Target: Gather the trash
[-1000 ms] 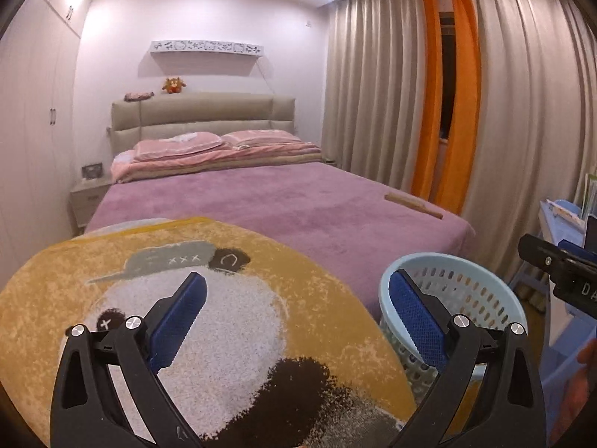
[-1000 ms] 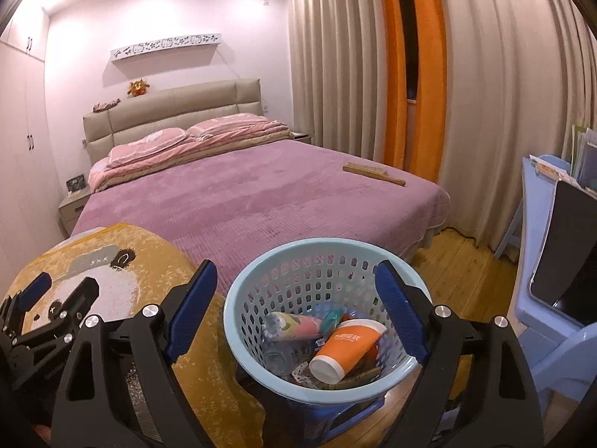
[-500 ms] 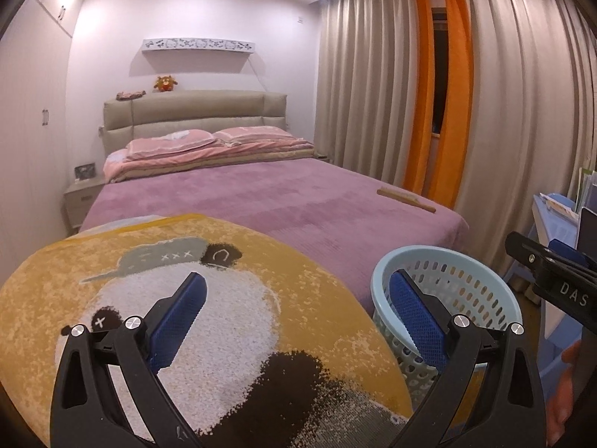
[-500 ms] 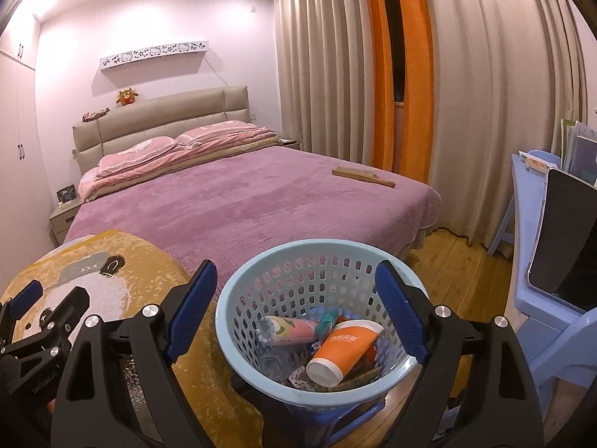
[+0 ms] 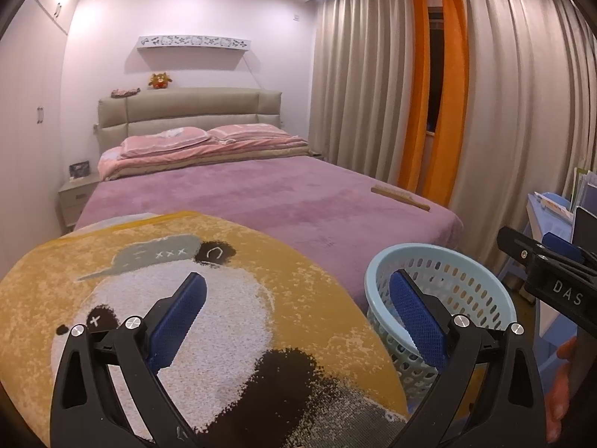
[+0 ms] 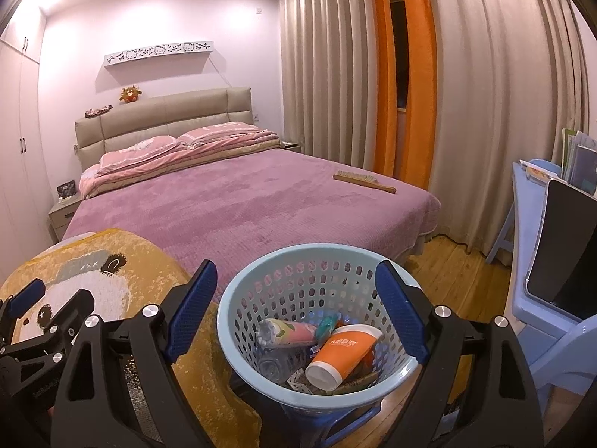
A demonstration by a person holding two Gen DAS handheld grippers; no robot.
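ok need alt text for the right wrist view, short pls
The open right gripper frames a pale blue perforated plastic basket holding an orange tube with a white cap, a pink-labelled bottle and other litter. Behind lies a purple-covered bed with a wooden brush; the left gripper shows at left.

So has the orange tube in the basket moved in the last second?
No. The orange tube lies against the same side of the blue basket, cap toward the camera, beside the pink bottle as before.

"DAS" on the right claw (image 5: 556,261); "xxx" on rug (image 5: 169,253)
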